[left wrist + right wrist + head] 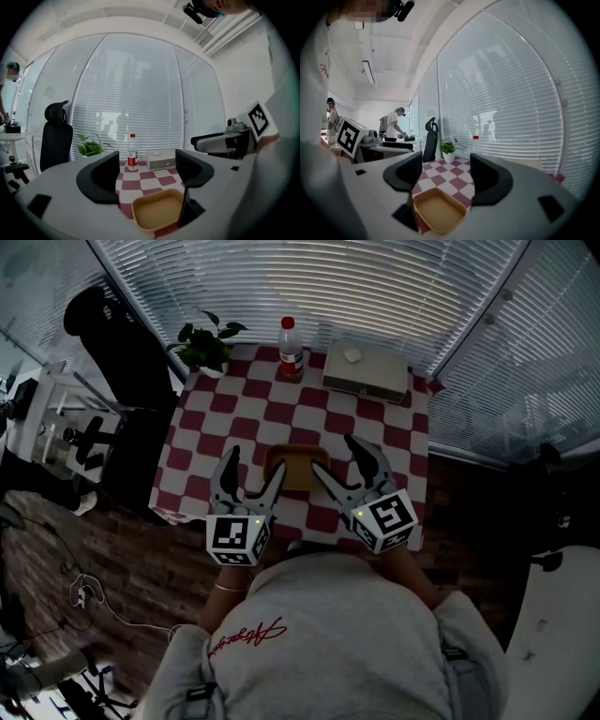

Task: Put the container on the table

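Closed white blinds [375, 287] wrap the corner behind a small table [398, 432] dressed in a red-and-white checked cloth. Near its front edge sits the container [298, 468], a shallow tan tray with rounded corners, flat on the cloth. A person in a light grey top leans in from the near side, holding the left tongs [255, 463] and the right tongs [335, 457] on either flank of the tray. Both gripper views show the tongs spread wide apart and clamped on nothing, with the tray lying low between the dark jaws. The inner jaw of each pair stands close against the tray's side; whether either touches the rim is hard to say from these angles. Along the far edge of the table stand a potted plant [206, 343], a clear bottle [291, 348] with a red cap and red label, and a cream box [366, 369], from left to right. A black office chair [117, 343] stands beside the table's left side. In the right gripper view, another person [396, 123] stands further back in the room.
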